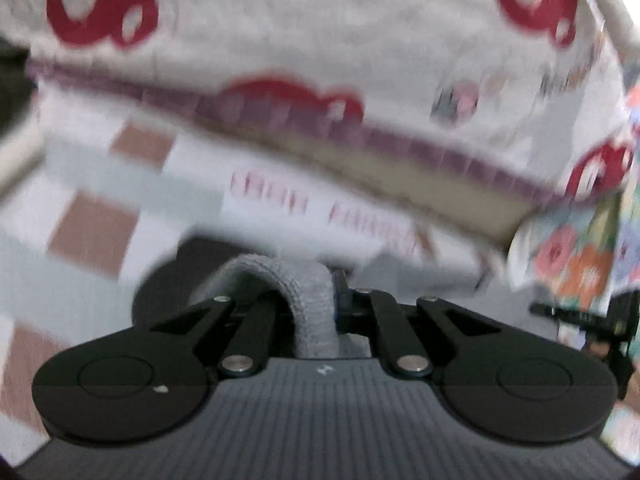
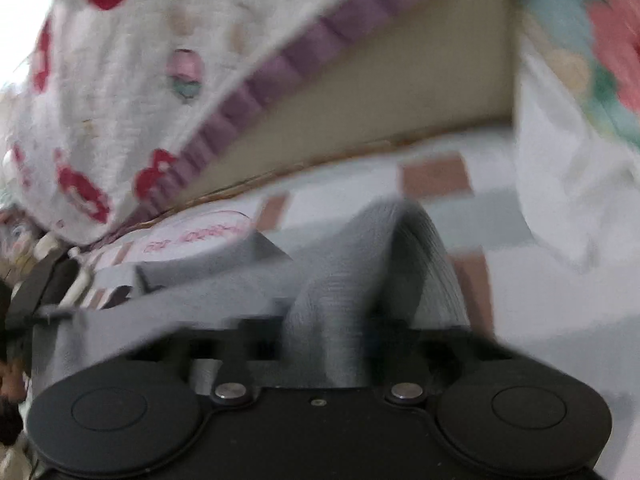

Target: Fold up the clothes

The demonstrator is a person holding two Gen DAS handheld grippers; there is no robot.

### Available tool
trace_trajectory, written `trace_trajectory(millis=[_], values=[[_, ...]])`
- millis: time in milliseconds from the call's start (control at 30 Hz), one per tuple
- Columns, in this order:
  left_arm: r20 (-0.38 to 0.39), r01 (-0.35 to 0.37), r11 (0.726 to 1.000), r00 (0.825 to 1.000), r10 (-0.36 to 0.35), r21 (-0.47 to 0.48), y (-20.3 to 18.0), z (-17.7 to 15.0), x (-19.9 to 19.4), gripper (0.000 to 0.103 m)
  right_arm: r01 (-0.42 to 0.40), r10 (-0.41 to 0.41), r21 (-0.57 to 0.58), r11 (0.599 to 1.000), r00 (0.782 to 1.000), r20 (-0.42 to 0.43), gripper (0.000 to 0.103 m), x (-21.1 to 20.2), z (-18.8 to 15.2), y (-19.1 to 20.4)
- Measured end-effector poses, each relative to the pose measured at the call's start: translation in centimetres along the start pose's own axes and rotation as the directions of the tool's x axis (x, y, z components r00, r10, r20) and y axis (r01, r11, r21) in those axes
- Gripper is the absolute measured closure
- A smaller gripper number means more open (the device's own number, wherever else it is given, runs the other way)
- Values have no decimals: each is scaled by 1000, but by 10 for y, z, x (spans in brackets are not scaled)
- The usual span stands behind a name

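You are gripping the grey knit garment (image 1: 308, 300) with both tools at once: the left gripper (image 1: 320, 312) is pinched shut on a looped fold of it, with the cloth bulging up between the fingers and running back under the linkage, and the right gripper (image 2: 340, 340) is closed on another bunch of the same knit, which is rising in a ridge just ahead of its fingers. From the right wrist view the grey cloth is spreading leftward from the right tool as a flat sheet over the checked bed sheet (image 1: 132, 184), so the garment's long axis is running across between your two hands, not away from you. Both frames are smearing with motion, so its far edges are hard to read. Ahead of both tools lies the white blanket with red prints (image 1: 320, 32), its purple trim (image 2: 280, 64) crossing the view, and a floral cloth (image 2: 600, 40) is hanging on the right. Neither hand is nearer; each is already holding its end. Whether you are lifting the piece to spread it or carrying an edge over, the pictures do not settle.
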State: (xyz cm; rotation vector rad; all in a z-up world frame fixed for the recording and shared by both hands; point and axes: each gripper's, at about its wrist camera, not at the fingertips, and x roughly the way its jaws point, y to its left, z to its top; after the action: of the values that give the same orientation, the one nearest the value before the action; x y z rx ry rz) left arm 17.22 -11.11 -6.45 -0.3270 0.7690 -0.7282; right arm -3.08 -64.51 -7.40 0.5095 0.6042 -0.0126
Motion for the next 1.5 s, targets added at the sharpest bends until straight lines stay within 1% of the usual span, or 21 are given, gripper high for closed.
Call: trace_trajectory(millis=[33, 100, 167, 200, 267, 300, 333, 367, 400, 433, 567, 733, 800, 933, 1033, 1133, 1200, 1233, 1267, 1367, 1500], values=[[24, 5, 1000, 1000, -5, -7, -1, 7, -1, 98, -13, 14, -15, 1000, 999, 51, 87, -7, 7, 4], [48, -10, 1000, 999, 11, -11, -1, 15, 3, 98, 40, -35, -43, 998, 994, 101, 88, -12, 14, 6], [13, -71, 997, 997, 71, -2, 4, 12, 19, 97, 109, -99, -67, 992, 985, 142, 82, -14, 20, 8], [-43, -125, 992, 991, 125, 1, 9, 8, 32, 96, 131, -123, -63, 989, 985, 120, 78, -9, 20, 5], [-155, -224, 974, 962, 225, 24, 15, -5, 53, 95, 157, -155, -31, 987, 986, 56, 74, 1, 16, -5], [-168, -239, 970, 955, 243, 42, 13, -10, 52, 92, 161, -161, -4, 987, 986, 48, 74, 1, 12, -9], [-154, -234, 971, 959, 238, 42, 11, -13, 46, 90, 161, -162, 17, 987, 985, 53, 74, -1, 8, -12], [-130, -220, 975, 966, 222, 29, 8, -15, 38, 80, 158, -160, 35, 987, 985, 64, 71, -4, 3, -13], [-110, -206, 979, 973, 205, 7, 5, -16, 28, 60, 150, -153, 49, 988, 986, 68, 69, -8, -1, -15], [-94, -192, 981, 977, 190, -17, 2, -16, 16, 52, 134, -139, 62, 989, 988, 73, 68, -14, -5, -16], [-72, -128, 991, 990, 125, -43, -19, -25, -29, 54, 58, -69, 110, 992, 994, 91, 63, -43, -23, -9], [43, -150, 982, 988, 146, 112, -61, -56, -69, 55, -39, 29, 114, 993, 995, 91, 53, -69, -51, 12], [4, -163, 976, 986, 164, 147, -73, -58, -62, 55, -2, 0, 83, 997, 999, 32, 51, -65, -63, 23], [-73, -215, 963, 971, 228, 160, -76, -69, -44, 51, 168, -167, 22, 986, 986, -23, 48, -55, -86, 38], [-132, -286, 934, 939, 318, 213, -69, -84, -32, 51, 177, -176, 33, 984, 984, -19, 43, -46, -100, 38], [-140, -278, 942, 942, 307, 190, -62, -83, -35, 51, 165, -165, 10, 986, 986, 4, 38, -41, -100, 39], [-143, -277, 942, 942, 305, 190, -57, -83, -34, 49, 144, -144, 11, 990, 989, 19, 43, -41, -96, 39], [-144, -282, 940, 939, 311, 191, -55, -84, -33, 47, 134, -134, 11, 991, 991, 27, 75, -41, -94, 39], [-147, -290, 938, 936, 319, 189, -53, -85, -33, 42, 139, -139, 7, 990, 989, 42, 93, -44, -92, 38], [-168, -287, 947, 936, 309, 141, -45, -85, -32, 39, 178, -176, -13, 984, 980, 97, 95, -59, -87, 36], [-177, -283, 944, 934, 312, 169, -47, -83, -29, 38, 232, -223, -36, 972, 960, 171, 96, -78, -80, 34]])
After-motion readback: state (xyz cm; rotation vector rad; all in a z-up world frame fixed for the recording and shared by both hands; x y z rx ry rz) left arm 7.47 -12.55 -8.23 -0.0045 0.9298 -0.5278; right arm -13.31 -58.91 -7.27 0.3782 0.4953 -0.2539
